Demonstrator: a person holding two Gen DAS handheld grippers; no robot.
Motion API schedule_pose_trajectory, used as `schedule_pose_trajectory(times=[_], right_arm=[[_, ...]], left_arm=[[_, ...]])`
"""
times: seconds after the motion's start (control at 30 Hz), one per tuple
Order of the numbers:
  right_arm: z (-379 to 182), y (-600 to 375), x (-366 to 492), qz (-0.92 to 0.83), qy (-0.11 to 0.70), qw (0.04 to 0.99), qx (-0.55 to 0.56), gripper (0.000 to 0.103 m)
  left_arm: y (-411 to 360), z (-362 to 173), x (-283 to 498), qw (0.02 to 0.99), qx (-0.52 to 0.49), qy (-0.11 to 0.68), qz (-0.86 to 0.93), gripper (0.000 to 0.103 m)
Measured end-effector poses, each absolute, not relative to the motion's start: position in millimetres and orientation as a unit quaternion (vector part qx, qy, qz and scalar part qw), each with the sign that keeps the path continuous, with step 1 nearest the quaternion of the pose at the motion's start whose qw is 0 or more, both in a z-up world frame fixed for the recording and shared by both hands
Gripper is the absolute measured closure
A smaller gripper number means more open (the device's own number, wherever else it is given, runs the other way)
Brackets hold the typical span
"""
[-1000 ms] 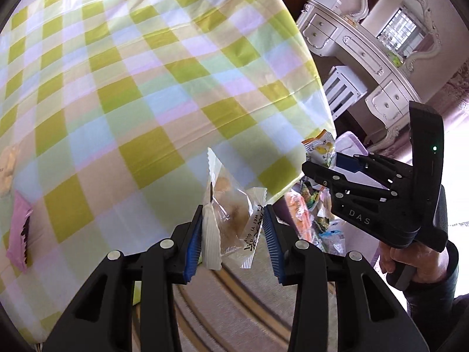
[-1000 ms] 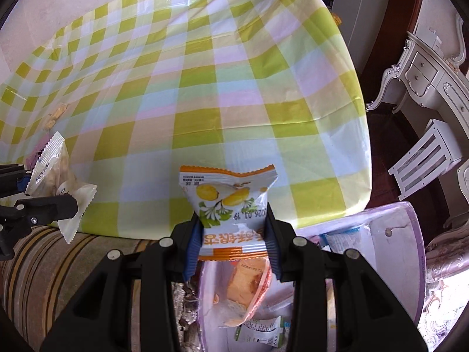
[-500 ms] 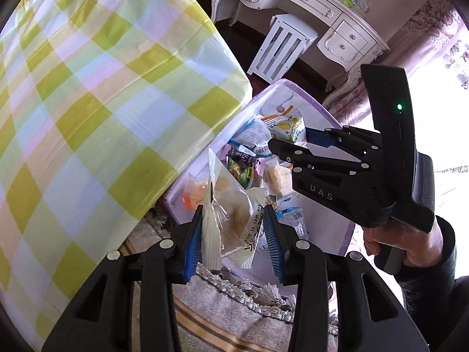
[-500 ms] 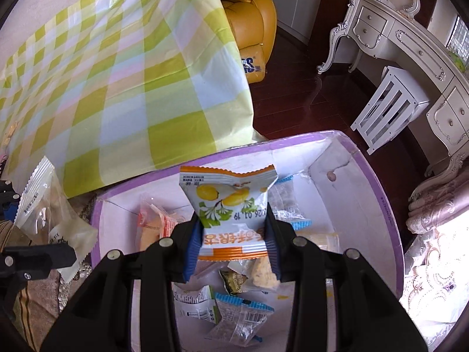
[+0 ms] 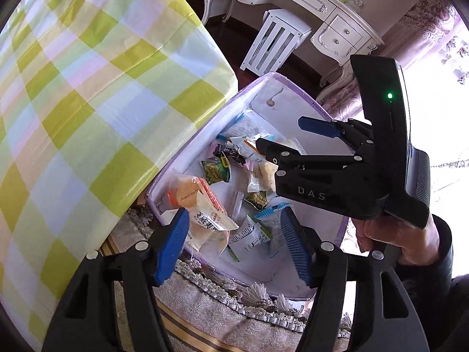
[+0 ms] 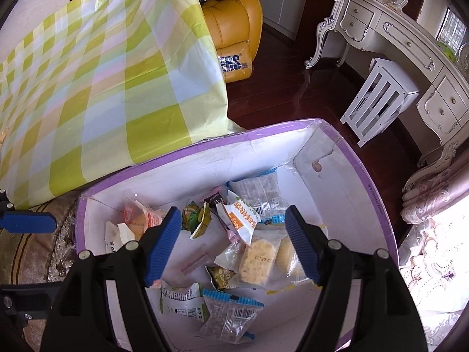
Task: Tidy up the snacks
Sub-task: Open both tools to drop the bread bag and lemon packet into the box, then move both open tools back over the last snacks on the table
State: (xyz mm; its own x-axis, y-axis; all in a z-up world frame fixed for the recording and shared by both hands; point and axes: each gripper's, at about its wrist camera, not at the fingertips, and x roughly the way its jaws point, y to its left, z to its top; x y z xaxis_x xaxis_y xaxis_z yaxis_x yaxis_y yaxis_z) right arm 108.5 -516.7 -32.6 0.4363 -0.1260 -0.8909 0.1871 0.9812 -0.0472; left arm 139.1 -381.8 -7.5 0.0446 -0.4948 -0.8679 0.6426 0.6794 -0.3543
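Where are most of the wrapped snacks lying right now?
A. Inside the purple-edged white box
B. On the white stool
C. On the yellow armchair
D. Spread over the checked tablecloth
A: the snack packets lie piled on the floor of the purple-edged white box, below both open grippers.

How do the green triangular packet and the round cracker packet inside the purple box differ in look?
The green triangular packet is small, opaque and folded to a point; the round cracker packet is larger, flat and clear, so its pale crackers show through. The green one lies near the box's middle, the cracker one more to the right. Both lie loose among other snacks, untouched.
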Motion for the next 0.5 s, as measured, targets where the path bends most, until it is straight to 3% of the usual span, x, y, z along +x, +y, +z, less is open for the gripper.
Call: schedule_pose_trajectory(times=[0.17,0.5], right_arm=[[-29,-508,112,-0.082,0.523,0.847,0.039,0.026],[-18,-468,126,-0.045,0.526,0.849,0.032,0.026]], left_arm=[[-366,-2,144,0.738,0.049,0.557,-0.378,0.032],[-290,21,170,0.796,-0.006,0.522,-0.305,0.031]])
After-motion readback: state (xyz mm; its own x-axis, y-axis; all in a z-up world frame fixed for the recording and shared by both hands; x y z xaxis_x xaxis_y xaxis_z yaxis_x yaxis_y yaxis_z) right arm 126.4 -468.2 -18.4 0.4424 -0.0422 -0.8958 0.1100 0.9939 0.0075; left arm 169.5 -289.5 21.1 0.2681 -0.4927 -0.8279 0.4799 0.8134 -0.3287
